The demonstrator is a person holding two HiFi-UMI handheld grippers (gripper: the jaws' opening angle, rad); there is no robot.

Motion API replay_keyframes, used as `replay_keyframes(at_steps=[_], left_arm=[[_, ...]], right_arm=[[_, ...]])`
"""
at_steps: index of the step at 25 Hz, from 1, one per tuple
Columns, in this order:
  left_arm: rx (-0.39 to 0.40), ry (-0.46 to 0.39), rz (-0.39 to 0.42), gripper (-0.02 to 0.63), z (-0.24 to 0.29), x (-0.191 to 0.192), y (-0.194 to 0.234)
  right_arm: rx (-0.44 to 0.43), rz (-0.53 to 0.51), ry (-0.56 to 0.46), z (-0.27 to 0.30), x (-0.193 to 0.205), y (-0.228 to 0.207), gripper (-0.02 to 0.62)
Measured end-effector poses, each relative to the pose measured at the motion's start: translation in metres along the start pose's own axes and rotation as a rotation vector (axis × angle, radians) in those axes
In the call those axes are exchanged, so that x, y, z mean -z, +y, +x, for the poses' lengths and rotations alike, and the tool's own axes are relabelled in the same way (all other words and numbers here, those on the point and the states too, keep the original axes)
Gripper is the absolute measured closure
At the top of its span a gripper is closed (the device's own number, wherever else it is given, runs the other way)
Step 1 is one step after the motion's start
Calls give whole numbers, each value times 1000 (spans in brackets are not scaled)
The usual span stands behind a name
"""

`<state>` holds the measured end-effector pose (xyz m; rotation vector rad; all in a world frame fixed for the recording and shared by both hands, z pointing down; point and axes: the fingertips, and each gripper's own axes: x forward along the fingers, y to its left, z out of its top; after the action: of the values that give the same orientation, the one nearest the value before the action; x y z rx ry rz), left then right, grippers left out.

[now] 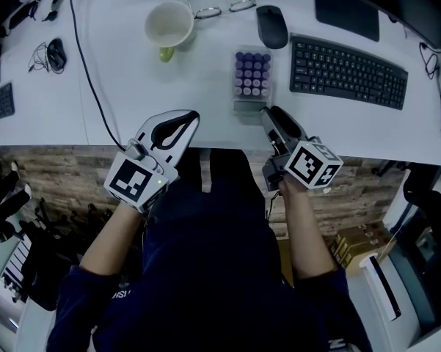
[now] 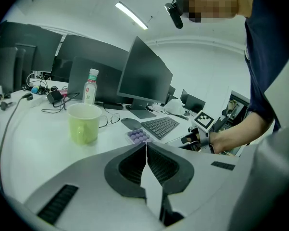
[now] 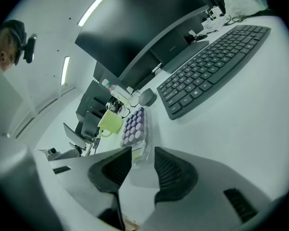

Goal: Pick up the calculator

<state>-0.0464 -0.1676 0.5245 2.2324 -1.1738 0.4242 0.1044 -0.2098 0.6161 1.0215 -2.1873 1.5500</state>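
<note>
Lying flat on the smooth white desk (image 1: pixel 132 86), the calculator (image 1: pixel 252 75) is a slim rectangle in a clear plastic casing, with round, raised purple keys set in tidy rows. It sits just left of the black keyboard (image 1: pixel 348 72) and on the near side of the glossy, oval black mouse (image 1: pixel 272 26).

There are two grippers, each carrying one cube with square black-and-white markers. The right gripper (image 1: pixel 268 116) points at the calculator's near right corner. In the right gripper view its two dark ribbed pads (image 3: pixel 170 170) stand apart, and the clear near end of the calculator (image 3: pixel 134 129) reaches just into the gap between them, with nothing clamped. The left gripper (image 1: pixel 193 114) hangs over the desk's front edge, left of the calculator and apart from it. Its two ribbed pads (image 2: pixel 134 165) are pressed together at the tips, with nothing between them.

One pale green mug (image 1: pixel 169 24) stands upright farther back on the left, round-mouthed and matte. One pair of thin wire-framed glasses (image 1: pixel 220 9) lies just to its right.
</note>
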Motion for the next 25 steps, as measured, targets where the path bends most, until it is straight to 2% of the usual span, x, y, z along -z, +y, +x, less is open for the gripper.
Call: replay_keyframes(at_steps=[15,25], left_arm=[[11,-27,-11,574,2,-1,0],[10,-32,-26,574,2,-1,2]], right_arm=[[-8,62,31,5,4,2,449],[-10,183,52,8,6,-2,457]])
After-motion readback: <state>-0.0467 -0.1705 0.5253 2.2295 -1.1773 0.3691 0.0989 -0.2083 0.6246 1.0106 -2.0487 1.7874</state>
